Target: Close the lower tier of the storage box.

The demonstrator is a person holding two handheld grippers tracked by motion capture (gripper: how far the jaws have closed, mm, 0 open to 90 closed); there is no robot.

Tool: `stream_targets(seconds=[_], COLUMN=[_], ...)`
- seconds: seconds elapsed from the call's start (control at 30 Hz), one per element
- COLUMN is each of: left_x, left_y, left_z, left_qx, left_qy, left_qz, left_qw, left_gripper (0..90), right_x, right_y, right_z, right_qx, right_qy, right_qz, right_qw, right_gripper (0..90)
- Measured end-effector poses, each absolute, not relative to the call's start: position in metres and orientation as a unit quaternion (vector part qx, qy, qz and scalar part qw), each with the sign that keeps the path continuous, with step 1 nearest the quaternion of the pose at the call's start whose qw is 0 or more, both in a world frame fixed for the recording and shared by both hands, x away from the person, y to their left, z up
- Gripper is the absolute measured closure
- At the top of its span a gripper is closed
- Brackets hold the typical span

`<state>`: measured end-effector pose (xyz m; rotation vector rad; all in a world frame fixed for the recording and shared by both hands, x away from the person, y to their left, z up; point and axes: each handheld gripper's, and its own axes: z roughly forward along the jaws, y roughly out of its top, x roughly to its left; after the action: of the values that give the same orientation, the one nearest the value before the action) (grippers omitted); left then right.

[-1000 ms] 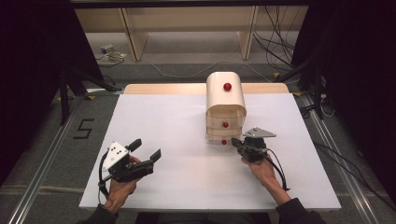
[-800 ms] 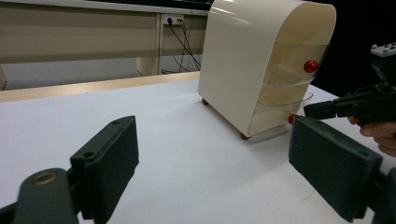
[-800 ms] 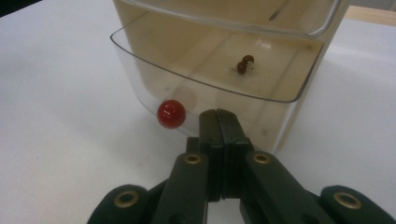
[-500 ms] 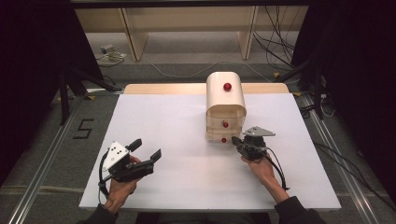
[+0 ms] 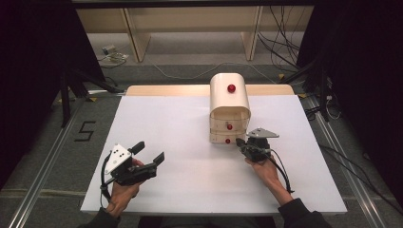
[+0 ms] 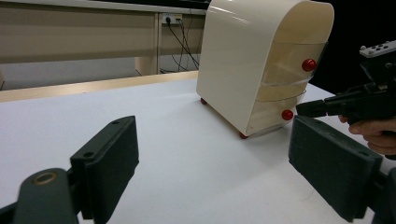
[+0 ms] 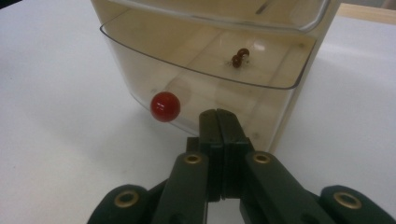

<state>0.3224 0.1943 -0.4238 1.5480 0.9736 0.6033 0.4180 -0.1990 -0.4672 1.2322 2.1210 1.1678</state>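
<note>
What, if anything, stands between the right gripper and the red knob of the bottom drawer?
Nothing visible. The right gripper, its fingers shut together, sits just beside the bottom drawer's red knob, with bare white table around it. The left gripper is far off.

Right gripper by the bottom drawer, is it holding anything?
Nothing: the right gripper is shut on itself, just beside the bottom drawer's red knob.

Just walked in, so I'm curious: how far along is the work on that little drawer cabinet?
Nothing looks done: the bottom drawer of the drawer cabinet sits almost closed. In hand: the shut right gripper sits at the drawer front beside its red knob. The left gripper waits open, apart. Any drawer handling is left.
</note>
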Motion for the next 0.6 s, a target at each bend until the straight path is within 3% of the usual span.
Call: stream_targets(seconds=[0.6], left_x=[0.3225], left_y=[0.1944], left_z=[-0.4238], left_qx=[0.659], left_qy=[0.415], left_qz=[0.257], left_qw=[0.571], left_gripper=[15.5], right_x=[0.4182], right_y=[-0.197], right_z=[-0.4685], right_qx=[0.448], right_qy=[0.763], right_qz=[0.419], right_qw=[0.206], right_gripper=[90.0])
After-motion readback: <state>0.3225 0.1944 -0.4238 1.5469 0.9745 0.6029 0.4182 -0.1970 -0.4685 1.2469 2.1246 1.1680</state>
